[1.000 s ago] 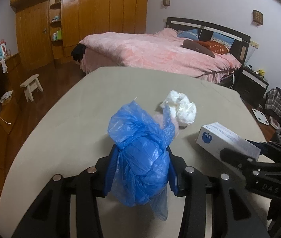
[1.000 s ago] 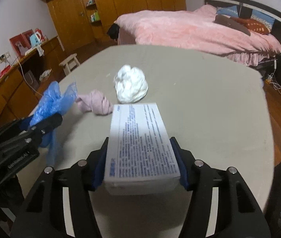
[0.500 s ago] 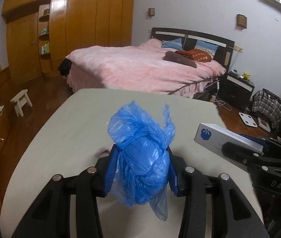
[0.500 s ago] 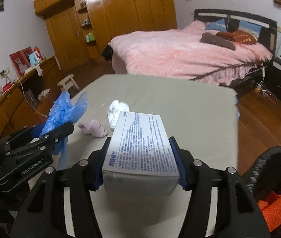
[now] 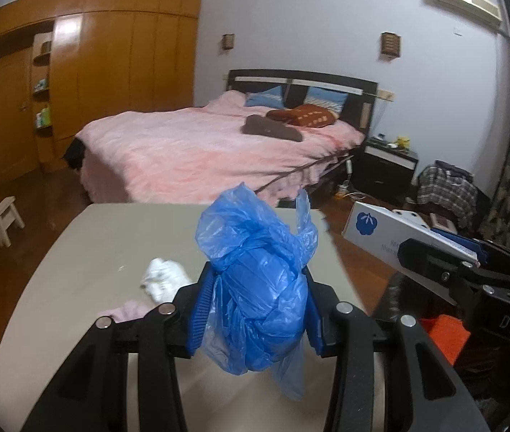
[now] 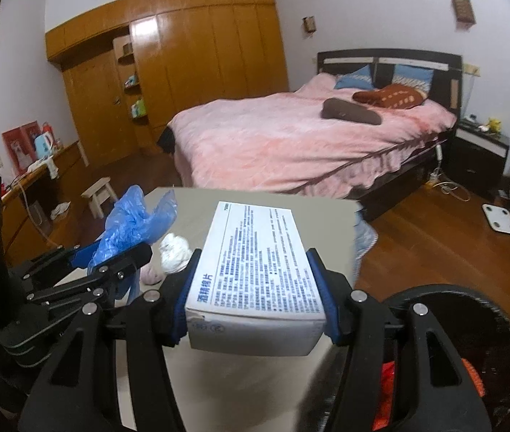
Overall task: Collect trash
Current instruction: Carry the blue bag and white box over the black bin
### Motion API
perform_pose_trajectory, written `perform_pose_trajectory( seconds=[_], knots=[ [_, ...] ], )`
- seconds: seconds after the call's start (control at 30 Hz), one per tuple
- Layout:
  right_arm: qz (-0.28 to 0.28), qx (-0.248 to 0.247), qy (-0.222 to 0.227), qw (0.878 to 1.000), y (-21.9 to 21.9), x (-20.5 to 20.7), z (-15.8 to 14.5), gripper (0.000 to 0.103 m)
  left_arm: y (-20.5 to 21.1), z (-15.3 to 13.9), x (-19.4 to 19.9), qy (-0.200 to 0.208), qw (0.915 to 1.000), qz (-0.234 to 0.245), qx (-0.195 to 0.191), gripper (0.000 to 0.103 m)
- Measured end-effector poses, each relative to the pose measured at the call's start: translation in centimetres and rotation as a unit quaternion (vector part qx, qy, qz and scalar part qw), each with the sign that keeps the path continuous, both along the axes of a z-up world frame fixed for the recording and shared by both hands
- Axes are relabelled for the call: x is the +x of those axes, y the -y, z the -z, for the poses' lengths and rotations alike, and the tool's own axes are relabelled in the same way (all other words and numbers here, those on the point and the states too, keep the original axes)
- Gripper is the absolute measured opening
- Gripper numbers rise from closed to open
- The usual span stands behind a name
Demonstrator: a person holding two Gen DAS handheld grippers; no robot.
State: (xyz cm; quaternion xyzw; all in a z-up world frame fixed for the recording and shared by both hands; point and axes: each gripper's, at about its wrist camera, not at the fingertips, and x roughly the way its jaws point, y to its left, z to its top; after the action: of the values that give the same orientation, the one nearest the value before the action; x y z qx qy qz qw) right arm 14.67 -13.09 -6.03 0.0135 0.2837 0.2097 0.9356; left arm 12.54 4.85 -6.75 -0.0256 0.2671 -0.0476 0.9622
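The left hand-held gripper [image 5: 255, 309] clamps a knotted blue plastic bag [image 5: 258, 288] above the surface [image 5: 85, 252]; the right hand-held gripper [image 6: 256, 295] clamps a white printed box [image 6: 255, 270]. Beyond the left gripper's fingers, a white wad [image 5: 163, 279] and a pink wad [image 5: 129, 311] lie half hidden. A dark bin [image 6: 470, 360], cut off, sits lower right of the right gripper

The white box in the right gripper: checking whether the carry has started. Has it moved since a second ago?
Yes. The white box, earlier over mid-table beside the white wad, has been drawn back and up, towards the bin.
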Motion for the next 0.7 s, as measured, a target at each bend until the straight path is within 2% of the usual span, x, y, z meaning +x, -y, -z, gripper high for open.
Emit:
perform_pose_trajectory(
  seconds=[0.3,0.7],
  knots=[
    [0.049,-0.007,0.019,0.999,5.6,-1.6,-1.2,0.055,4.9,-1.2,0.2,0.012,0.9986,0.051,-0.007,0.044],
    [0.124,-0.019,0.018,0.992,12.7,-3.5,-0.7,0.055,11.8,-1.0,0.2,0.014,0.9912,0.131,-0.015,0.044]
  ],
)
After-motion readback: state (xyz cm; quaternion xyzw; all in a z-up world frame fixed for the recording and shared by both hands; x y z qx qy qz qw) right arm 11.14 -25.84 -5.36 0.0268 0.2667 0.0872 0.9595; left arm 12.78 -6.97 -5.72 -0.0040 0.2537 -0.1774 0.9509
